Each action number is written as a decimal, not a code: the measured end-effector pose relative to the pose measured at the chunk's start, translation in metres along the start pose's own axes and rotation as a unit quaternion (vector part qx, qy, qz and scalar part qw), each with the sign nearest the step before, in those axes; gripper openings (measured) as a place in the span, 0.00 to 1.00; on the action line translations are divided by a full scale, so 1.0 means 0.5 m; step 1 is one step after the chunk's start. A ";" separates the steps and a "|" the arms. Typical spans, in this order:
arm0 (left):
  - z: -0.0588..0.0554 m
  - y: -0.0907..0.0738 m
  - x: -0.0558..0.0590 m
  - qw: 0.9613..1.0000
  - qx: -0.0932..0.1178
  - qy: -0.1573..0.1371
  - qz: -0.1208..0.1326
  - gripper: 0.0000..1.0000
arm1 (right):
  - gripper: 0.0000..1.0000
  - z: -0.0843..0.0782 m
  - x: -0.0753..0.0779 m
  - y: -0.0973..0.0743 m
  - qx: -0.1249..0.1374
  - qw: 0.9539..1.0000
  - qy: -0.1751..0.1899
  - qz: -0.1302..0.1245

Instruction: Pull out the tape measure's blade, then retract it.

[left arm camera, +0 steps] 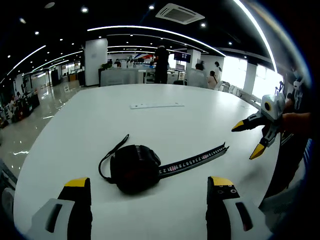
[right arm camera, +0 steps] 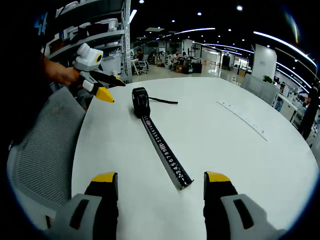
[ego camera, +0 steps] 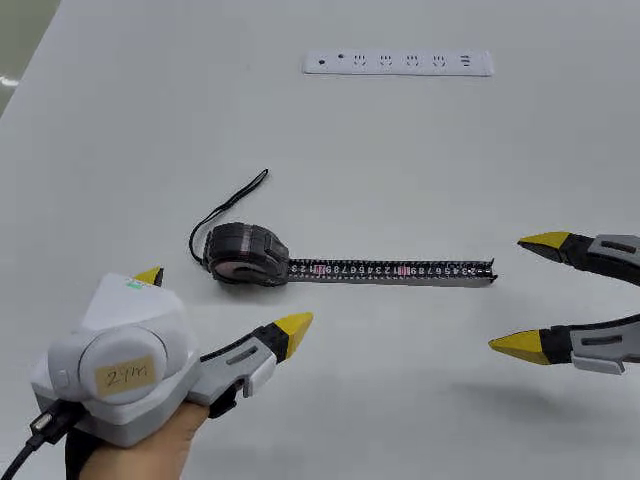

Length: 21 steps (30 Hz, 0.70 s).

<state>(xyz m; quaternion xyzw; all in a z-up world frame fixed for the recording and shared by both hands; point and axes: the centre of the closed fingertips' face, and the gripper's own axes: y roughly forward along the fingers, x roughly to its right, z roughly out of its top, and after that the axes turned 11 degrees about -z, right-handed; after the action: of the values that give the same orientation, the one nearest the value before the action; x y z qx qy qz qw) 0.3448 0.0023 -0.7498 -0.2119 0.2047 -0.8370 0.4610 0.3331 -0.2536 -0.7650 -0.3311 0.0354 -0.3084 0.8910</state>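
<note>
Tape measure lies on the white table, its blade extended flat toward the right gripper. That gripper's jaws are spread and empty, just beyond the blade's tip. The left gripper, also spread and empty, hovers near the case. A power strip lies well behind.

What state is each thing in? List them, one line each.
tape measure case: lying flat on the table, ungripped
blade: pulled out, not retracted
wrist strap: lying loose
left tool: open, holding nothing
right tool: open, holding nothing
power strip: nothing plugged in
</note>
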 end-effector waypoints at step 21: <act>0.003 0.055 -0.017 1.000 0.001 -0.016 0.014 0.87 | 0.47 -0.038 0.025 0.041 -0.022 0.997 -0.066 0.041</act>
<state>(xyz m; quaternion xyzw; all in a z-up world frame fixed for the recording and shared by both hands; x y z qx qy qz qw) 0.3686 -0.0042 -0.7650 -0.2216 0.1993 -0.8275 0.4759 0.3490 -0.2596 -0.7906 -0.3683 -0.0031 -0.2479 0.8961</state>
